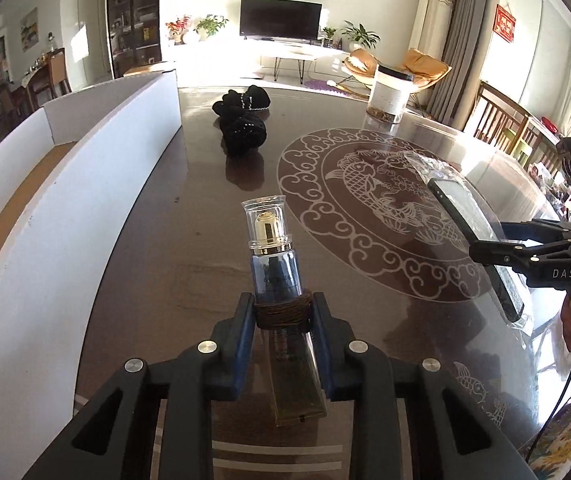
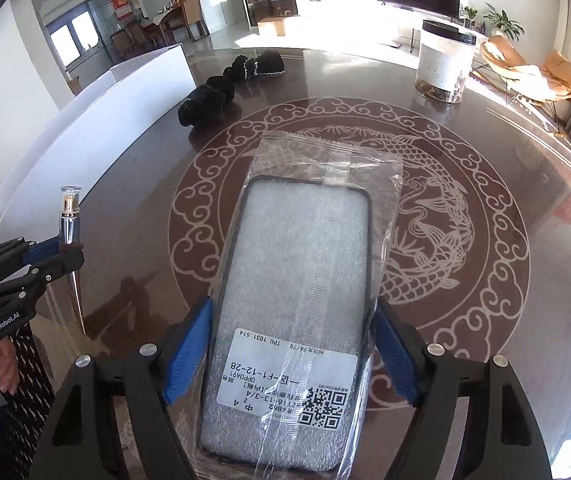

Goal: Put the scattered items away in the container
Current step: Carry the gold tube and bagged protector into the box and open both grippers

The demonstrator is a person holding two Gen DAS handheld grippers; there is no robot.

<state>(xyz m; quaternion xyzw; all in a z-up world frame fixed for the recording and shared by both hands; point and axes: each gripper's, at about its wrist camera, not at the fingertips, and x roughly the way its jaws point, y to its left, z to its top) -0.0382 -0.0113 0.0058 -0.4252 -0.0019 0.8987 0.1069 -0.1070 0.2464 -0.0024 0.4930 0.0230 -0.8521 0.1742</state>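
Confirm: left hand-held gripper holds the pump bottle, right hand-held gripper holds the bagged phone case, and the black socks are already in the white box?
Not quite. The socks lie on the table beside the white box, not in it; the right wrist view shows this. The rest holds: the left hand-held gripper grips the pump bottle, the right hand-held gripper the bagged phone case.

Ahead of you the glossy dark table with its fish medallion (image 2: 485, 280) lies open in the middle. The white cardboard box wall (image 1: 97, 200) lines its left edge, two black fabric bundles (image 1: 243, 120) sit beside that wall, and a clear black-lidded jar (image 1: 389, 94) stands far right.
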